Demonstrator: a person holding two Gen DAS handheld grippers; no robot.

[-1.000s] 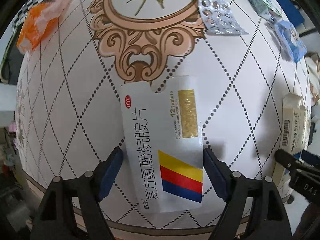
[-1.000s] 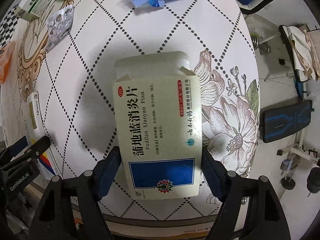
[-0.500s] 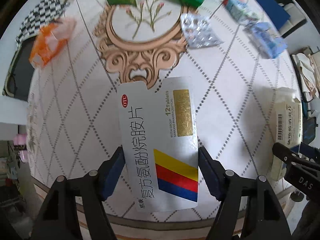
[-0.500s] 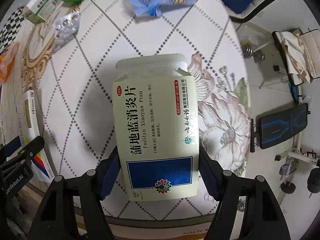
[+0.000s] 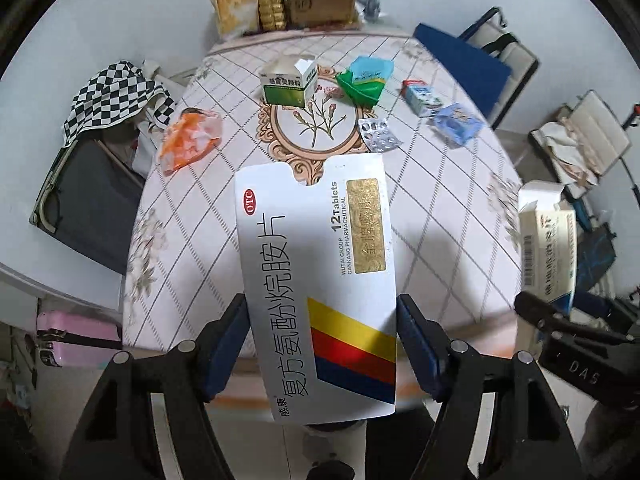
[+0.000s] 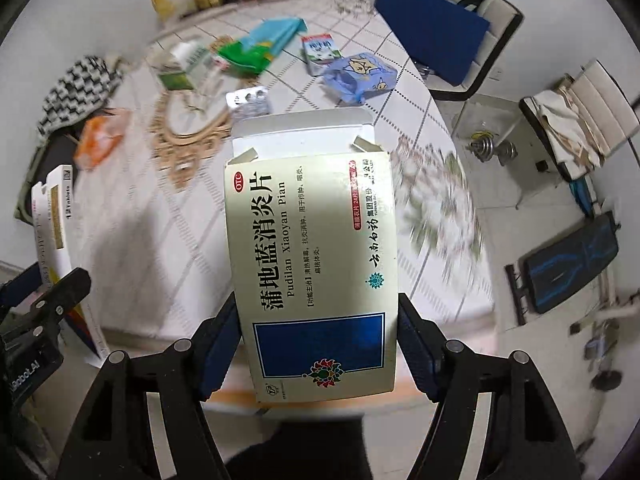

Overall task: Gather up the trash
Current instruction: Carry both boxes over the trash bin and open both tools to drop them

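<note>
My left gripper [image 5: 320, 344] is clamped on a white tablet box [image 5: 316, 280] with yellow, red and blue stripes, held above the near edge of the patterned table [image 5: 432, 184]. My right gripper [image 6: 318, 344] grips a cream Pudilan box [image 6: 312, 264], flap open, also lifted clear of the table

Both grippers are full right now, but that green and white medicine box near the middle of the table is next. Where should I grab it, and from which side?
Take the green and white medicine box from above, fingers across its two long side faces at mid-length. It rests on a broad face with its end flap open, so that end is weak. The green wrapper lies close on its right, so come straight down, not in sideways.
</note>
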